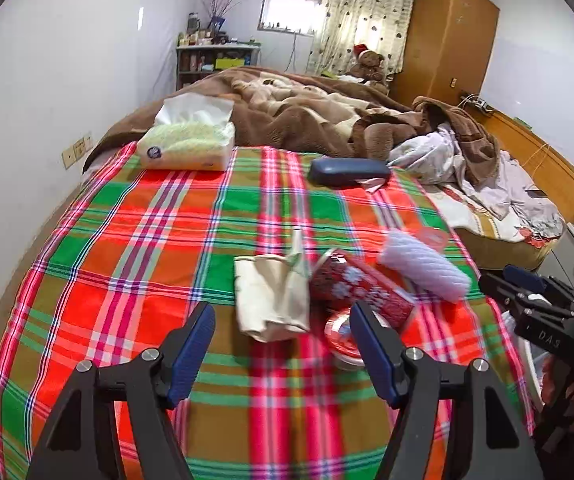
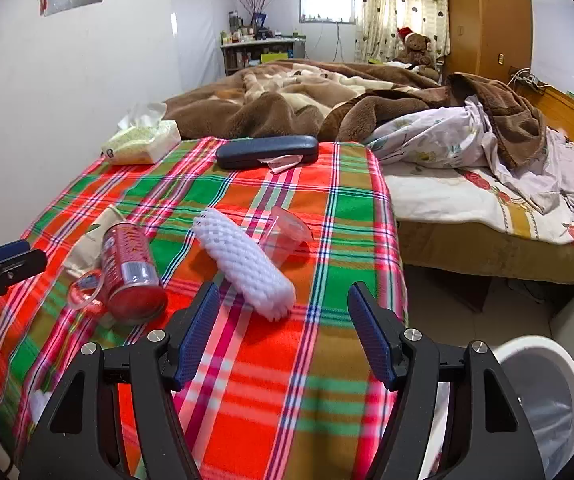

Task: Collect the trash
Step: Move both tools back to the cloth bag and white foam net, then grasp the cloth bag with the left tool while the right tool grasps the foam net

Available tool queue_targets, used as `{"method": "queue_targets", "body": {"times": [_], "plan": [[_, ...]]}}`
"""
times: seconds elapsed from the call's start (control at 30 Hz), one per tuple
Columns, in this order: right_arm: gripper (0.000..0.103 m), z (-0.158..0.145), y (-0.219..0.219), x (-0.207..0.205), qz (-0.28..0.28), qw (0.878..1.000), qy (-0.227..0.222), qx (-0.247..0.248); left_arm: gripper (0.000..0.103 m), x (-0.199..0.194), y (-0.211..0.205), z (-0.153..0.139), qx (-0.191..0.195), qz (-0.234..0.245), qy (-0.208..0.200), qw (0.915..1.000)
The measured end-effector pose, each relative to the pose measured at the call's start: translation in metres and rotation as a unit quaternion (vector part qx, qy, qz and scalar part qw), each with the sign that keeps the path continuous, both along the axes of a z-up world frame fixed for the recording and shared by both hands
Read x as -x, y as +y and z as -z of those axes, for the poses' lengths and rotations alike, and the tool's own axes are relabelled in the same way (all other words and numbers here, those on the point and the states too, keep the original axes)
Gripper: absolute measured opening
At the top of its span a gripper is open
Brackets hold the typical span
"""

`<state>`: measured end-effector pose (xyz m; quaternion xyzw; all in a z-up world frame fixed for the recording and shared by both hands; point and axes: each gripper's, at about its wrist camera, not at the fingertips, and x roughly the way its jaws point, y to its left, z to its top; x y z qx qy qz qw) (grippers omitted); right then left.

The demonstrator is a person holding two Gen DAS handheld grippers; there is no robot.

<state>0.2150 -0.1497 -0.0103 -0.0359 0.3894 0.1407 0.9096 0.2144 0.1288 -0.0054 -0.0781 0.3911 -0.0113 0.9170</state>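
Observation:
Trash lies on a plaid cloth (image 1: 147,248) over a table. A red can (image 1: 361,286) lies on its side beside a crumpled beige paper bag (image 1: 271,296), a white foam net sleeve (image 1: 423,266) and a clear plastic lid (image 1: 341,336). My left gripper (image 1: 282,322) is open just short of the bag and can. My right gripper (image 2: 283,304) is open and empty, right before the foam sleeve (image 2: 243,260). The can (image 2: 131,268), a clear plastic cup (image 2: 287,232) and the lid (image 2: 85,290) show there too. The right gripper also shows at the left wrist view's right edge (image 1: 527,300).
A white bin with a liner (image 2: 543,396) stands on the floor at the table's right. A tissue pack (image 1: 189,144) and a dark glasses case (image 1: 349,172) with a paper scrap (image 2: 283,162) lie at the table's far end. A bed with brown blankets (image 2: 307,96) lies beyond.

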Motion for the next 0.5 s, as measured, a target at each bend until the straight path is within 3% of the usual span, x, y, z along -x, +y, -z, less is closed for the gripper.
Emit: {"method": "queue_targets", "body": {"times": [0.5], "plan": [[0.068,0.023,0.025,-0.037,-0.043,0.998,0.042,0.019,0.069,-0.048,0.012,0.037,0.016,0.016,0.053,0.9983]]}}
